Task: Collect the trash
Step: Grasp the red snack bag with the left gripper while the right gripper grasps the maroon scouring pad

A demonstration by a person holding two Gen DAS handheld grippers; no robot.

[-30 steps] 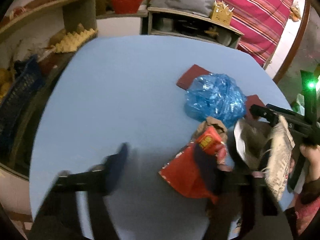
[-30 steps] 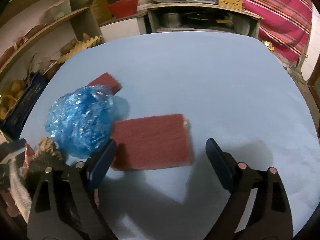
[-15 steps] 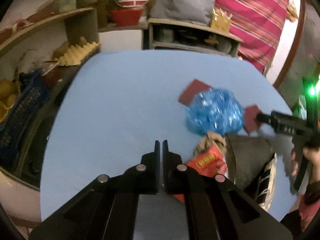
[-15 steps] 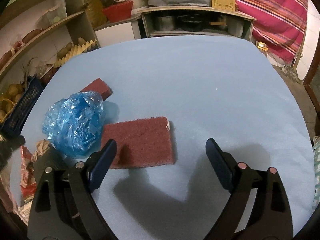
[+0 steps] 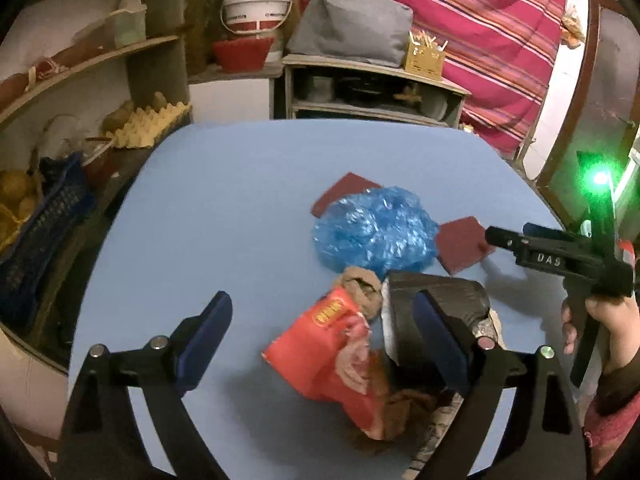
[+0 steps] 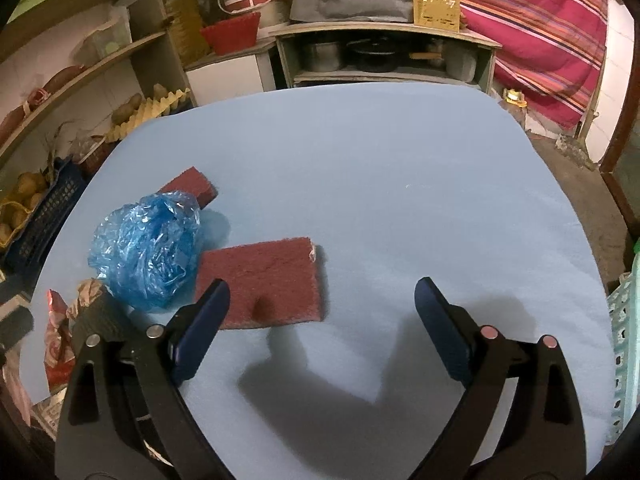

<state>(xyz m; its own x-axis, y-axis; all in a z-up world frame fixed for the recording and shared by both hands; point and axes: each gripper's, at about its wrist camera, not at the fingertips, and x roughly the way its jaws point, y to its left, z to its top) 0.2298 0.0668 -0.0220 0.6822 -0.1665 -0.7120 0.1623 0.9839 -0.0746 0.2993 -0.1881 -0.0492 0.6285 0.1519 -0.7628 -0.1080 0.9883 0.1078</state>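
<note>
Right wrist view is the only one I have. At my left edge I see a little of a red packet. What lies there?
Observer: The red snack packet is torn open and lies flat on the blue table, in front of the blue plastic bag.
Operator: Is the left gripper holding it?
Observer: No. The left gripper is open above it, with nothing between the pads.
Operator: Is there something beside the packet?
Observer: Yes, a dark bag stands open at its right, and the gripper's right finger is in front of it.
</note>
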